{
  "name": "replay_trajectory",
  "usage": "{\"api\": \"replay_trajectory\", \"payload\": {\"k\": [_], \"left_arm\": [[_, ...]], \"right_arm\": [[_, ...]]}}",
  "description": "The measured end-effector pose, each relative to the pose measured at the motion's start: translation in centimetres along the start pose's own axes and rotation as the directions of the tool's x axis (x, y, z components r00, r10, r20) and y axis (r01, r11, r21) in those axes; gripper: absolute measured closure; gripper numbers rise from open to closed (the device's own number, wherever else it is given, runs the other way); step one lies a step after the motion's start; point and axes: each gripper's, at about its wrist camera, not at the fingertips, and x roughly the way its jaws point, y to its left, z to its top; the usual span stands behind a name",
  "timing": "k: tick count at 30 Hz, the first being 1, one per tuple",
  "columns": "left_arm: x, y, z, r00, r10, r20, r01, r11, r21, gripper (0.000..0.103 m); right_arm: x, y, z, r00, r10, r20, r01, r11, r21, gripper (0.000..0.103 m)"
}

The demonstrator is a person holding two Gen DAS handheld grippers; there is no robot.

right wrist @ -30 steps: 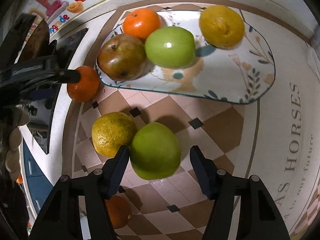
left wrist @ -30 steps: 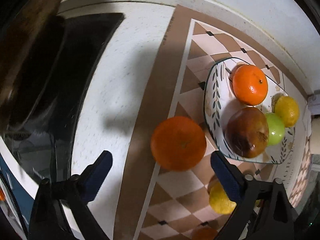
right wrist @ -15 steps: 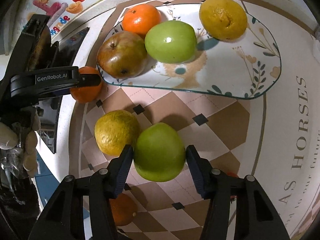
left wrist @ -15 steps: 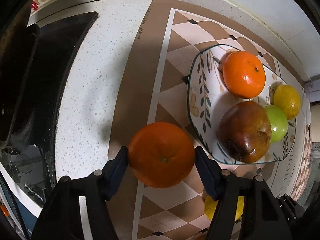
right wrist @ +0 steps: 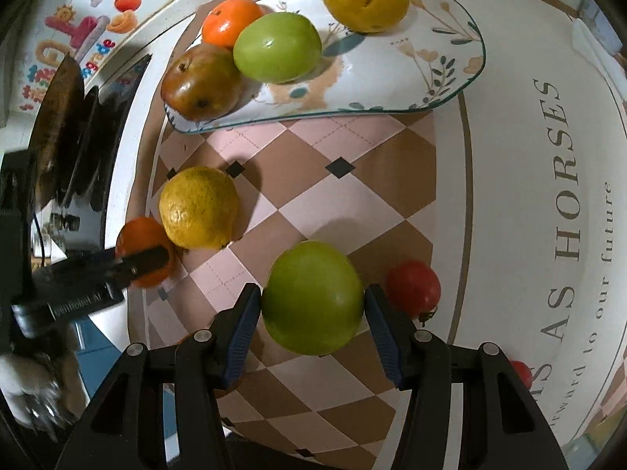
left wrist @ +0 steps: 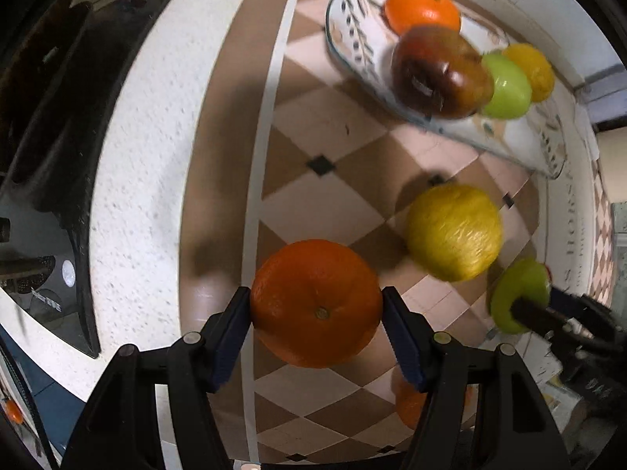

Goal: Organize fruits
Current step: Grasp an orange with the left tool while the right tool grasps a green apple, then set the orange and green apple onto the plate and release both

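Left tongs [left wrist: 316, 315] clamp orange [left wrist: 316, 302]; right tongs [right wrist: 312, 310] clamp green apple [right wrist: 312, 297].

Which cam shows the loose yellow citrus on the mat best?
Right wrist: the yellow citrus sits sharp and whole on the checkered mat, beside the left gripper holding an orange. Left wrist also shows it whole, but motion-blurred and nearer the frame edge.
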Motion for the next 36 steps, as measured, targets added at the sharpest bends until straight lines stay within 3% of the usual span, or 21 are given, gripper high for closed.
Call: {"api": "replay_trajectory", "payload": {"k": [6,10,15,22,26,30,36], "left_arm": [[0.1,-0.8,-0.1,1.0,0.014,0.016,-0.015,0.999,0.029,0.039],[0.1,-0.7,1.6,1.0,0.009,0.019,-0.01,1.0,0.018,0.039],[-0.3,-1.0,2.3,0.999,0.026,0.046,-0.027,0.999,0.023,0.039],[-5.1,-2.2,3.5,0.99,-0.027,0.135,0.022,0.999,0.039,0.04],[-8.9,-2.9,6.3,0.976,-0.077,0.204,0.068,0.996,0.05,0.039],[-10.8,-3.3,10.9,0.966,-0.063,0.249,0.046,0.996,0.071,0.039],[-8.8,-2.9,16.6,0.975,-0.003,0.222,-0.015,0.997,0.077,0.039]], "right_arm": [[0.3,-0.4,0.5,1.0,0.026,0.008,-0.026,0.999,0.029,0.044],[0.9,-0.5,0.6,0.998,0.055,0.002,-0.055,0.997,0.051,0.045],[0.7,0.3,-0.1,1.0,0.015,0.019,-0.016,0.999,0.029,0.045],[-3.2,-0.1,0.5,0.991,0.06,0.121,-0.069,0.995,0.071,0.045],[-6.3,-0.9,2.8,0.978,0.064,0.196,-0.083,0.993,0.088,0.045],[-7.5,-2.4,6.6,0.972,0.014,0.237,-0.041,0.993,0.112,0.045],[-6.1,-5.2,11.1,0.979,-0.023,0.202,-0.008,0.989,0.15,0.045]]}}
